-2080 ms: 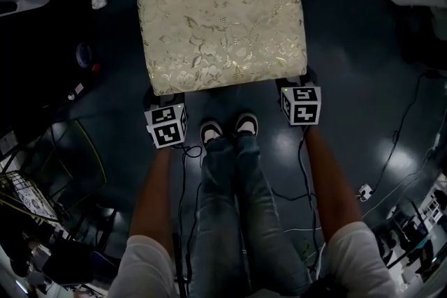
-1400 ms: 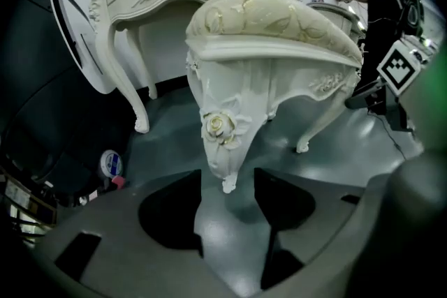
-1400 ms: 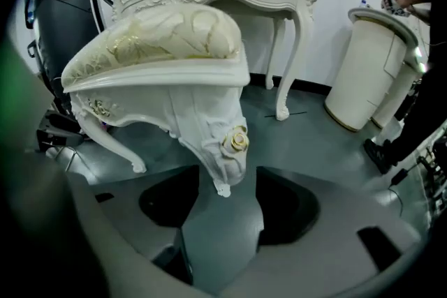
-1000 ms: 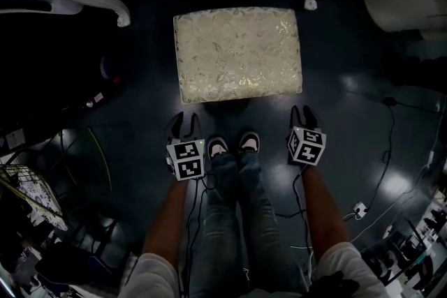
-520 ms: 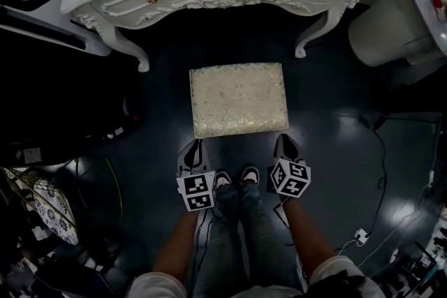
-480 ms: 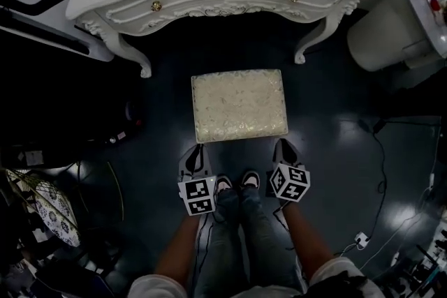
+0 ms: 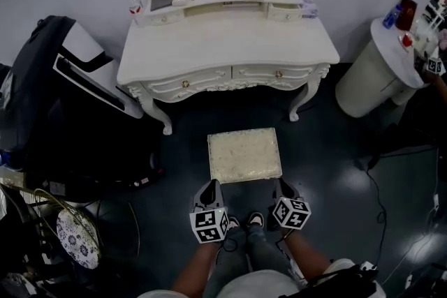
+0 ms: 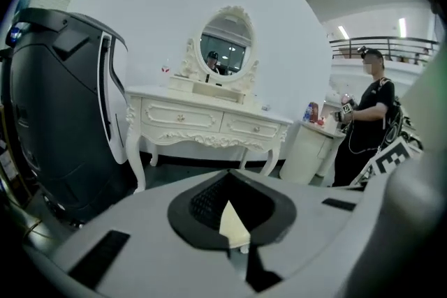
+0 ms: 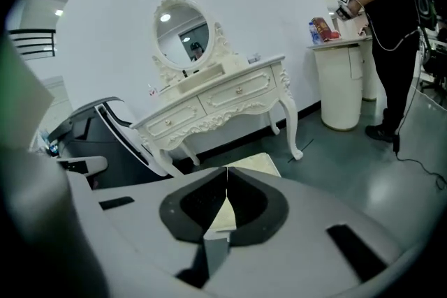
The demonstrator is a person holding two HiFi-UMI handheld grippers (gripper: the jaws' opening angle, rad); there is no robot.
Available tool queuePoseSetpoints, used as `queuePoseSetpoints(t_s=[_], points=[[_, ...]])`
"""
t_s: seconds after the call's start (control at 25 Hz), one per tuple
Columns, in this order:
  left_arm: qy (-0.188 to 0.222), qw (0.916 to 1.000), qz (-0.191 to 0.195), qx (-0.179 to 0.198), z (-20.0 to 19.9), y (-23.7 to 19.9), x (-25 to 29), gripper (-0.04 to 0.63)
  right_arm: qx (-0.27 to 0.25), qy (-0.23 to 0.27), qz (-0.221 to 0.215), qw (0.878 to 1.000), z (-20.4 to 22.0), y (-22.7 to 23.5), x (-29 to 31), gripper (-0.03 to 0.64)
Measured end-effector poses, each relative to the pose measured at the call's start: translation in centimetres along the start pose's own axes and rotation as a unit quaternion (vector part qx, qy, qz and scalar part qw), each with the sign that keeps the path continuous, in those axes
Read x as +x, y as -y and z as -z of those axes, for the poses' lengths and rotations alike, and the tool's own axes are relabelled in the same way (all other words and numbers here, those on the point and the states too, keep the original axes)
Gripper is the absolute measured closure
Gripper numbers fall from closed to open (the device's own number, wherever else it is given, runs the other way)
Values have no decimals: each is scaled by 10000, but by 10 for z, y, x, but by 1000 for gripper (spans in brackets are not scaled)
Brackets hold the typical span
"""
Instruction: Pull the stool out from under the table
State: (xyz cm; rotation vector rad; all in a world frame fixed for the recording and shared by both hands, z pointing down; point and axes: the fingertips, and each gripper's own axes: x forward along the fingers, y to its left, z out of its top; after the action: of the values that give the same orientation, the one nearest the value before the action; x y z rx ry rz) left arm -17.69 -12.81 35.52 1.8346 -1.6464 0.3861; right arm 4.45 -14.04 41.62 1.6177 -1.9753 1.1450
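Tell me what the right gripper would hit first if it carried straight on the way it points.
Most likely the stool, on its cream cushion: the right gripper aims forward and down toward it, with nothing visible between them. Depth is hard to judge.

The dark floor (image 7: pixel 335 174) bears the stool (image 7: pixel 244 155) and dressing table (image 7: pixel 223 52).

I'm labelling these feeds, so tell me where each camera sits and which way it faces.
Head view: on the person's head, looking steeply down at the stool before the dressing table; shows arms, legs, shoes, left claw, right claw.
Left gripper view: rides the left claw, facing the dressing table; its just-closed, empty jaws fill the foreground.
Right gripper view: rides the right claw, facing the same dressing table; jaws likewise just closed, empty.
Shared: both gripper views show the dressing table, oval mirror and stool.
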Motion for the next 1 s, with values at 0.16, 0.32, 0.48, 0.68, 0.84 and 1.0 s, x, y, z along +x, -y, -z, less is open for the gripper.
queuePoseSetpoints(t_s=[0.16, 0.32, 0.48, 0.68, 0.84, 1.0], points=[[233, 9991, 336, 148, -54, 28, -32, 588, -263, 164, -309, 9990, -38, -37, -42, 616], [407, 9977, 537, 42, -90, 55, -65, 588, -758, 228, -586, 9951, -62, -74, -81, 617], [635, 9947, 762, 252, -123, 76, -73, 588, -836, 569, -738, 9921, -94, -103, -92, 617], [967, 9895, 941, 521, -165, 82, -78, 588, -883, 915, -888, 9879, -145, -134, -99, 617], [1043, 9888, 993, 393, -186, 81, -90, 588, -1020, 1088, -919, 9845, -178, -149, -113, 617], [959, 9910, 933, 94, -188, 78, -97, 588, -1051, 1201, -906, 9830, -192, -152, -125, 617]])
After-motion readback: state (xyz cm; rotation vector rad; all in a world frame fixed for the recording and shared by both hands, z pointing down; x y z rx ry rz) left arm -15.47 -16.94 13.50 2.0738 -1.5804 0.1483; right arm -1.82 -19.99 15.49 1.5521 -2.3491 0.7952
